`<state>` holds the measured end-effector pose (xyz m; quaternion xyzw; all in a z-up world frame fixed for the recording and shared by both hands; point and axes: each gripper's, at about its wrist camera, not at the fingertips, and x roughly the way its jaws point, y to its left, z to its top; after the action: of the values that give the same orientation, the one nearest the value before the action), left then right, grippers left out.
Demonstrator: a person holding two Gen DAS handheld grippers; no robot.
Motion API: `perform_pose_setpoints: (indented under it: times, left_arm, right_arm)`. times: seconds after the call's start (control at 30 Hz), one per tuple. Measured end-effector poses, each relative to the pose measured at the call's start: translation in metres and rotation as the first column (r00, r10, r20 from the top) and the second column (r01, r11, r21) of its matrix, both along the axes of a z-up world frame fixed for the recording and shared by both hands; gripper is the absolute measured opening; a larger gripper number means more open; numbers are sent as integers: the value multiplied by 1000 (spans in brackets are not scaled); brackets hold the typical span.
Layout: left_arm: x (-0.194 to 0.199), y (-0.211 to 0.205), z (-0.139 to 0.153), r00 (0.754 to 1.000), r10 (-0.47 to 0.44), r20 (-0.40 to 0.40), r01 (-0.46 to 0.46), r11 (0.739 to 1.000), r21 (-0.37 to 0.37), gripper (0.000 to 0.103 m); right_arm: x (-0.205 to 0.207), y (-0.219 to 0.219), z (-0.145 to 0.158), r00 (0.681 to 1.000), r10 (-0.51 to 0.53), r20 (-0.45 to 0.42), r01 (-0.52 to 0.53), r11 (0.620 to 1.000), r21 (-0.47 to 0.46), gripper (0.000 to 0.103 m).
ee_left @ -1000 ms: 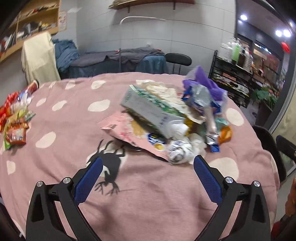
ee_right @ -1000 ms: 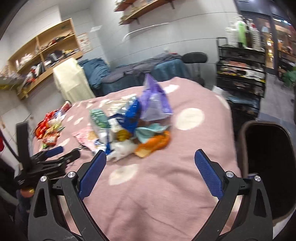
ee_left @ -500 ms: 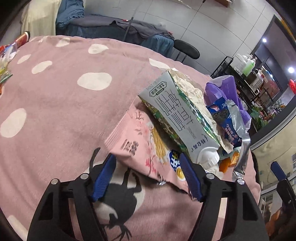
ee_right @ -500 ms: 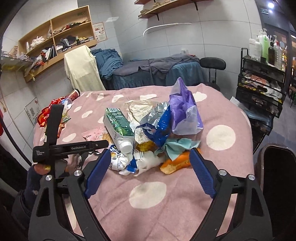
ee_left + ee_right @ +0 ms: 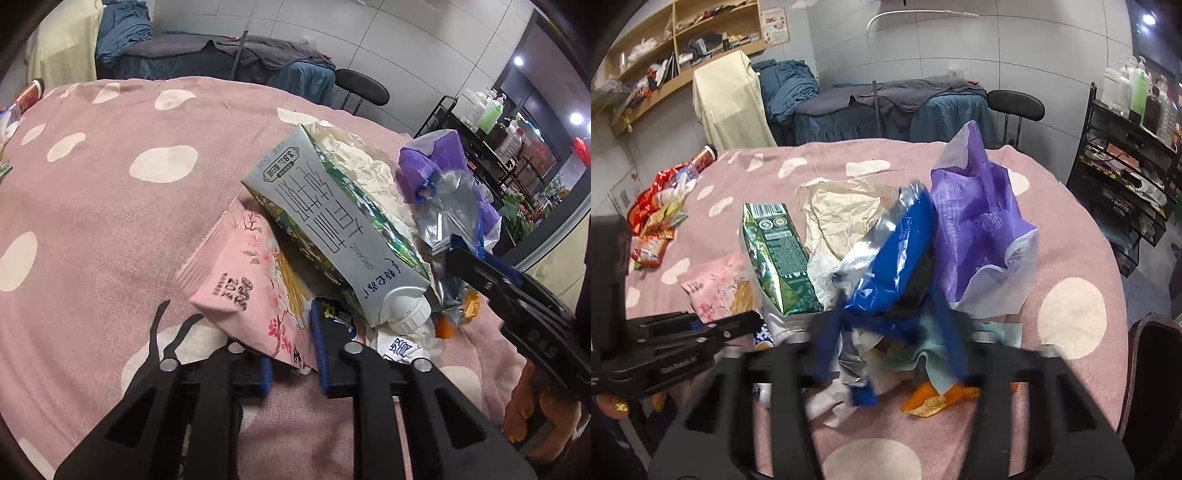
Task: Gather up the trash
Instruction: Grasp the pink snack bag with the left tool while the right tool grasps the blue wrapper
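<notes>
A trash pile lies on the pink spotted tablecloth (image 5: 92, 221). In the left wrist view my left gripper (image 5: 291, 354) is shut on the near corner of a pink snack wrapper (image 5: 251, 288), beside a grey-green milk carton (image 5: 332, 229). In the right wrist view my right gripper (image 5: 886, 332) has its jaws narrowed around a blue and silver foil bag (image 5: 897, 266); whether the pads press it is blurred. A purple plastic bag (image 5: 979, 229), crumpled paper (image 5: 842, 210) and an orange wrapper (image 5: 934, 398) lie around. The left gripper also shows in the right wrist view (image 5: 750, 323).
Red and green snack packets (image 5: 653, 214) lie at the table's far left edge. A black chair (image 5: 1015, 103), a covered bed (image 5: 905, 103), a wire rack with bottles (image 5: 1126, 147) and a dark chair (image 5: 1160, 387) surround the table.
My left gripper has moved in and closed on the pink wrapper's corner. My right gripper has moved forward into the pile and its jaws have narrowed around the blue foil bag.
</notes>
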<state>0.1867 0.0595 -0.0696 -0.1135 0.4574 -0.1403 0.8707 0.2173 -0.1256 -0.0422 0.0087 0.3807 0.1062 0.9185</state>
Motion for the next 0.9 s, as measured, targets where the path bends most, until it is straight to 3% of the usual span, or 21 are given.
perform_pose_setpoints:
  times: [0.07,0.2,0.6,0.9]
  left_arm:
    - [-2,0,1,1000,1,9,-1,1000,2,11]
    - [-9,-3,8,999,13,45,-14,999,30,8]
    - [-61,12,47,981,64,182,-70,997,25,3]
    - [-88,5,75,966,50,252,-50,999,-6,3]
  right_arm:
    - [-1,-1,-1,1000,7,5,-7,1000,7,30]
    - [-15,-11,10,998,0,56,-3,999,44,24]
    - [-79,-46,30,993,-23,117,5,989,150,24]
    - [-112,-75,35,987,-73,143,45,980,194,24]
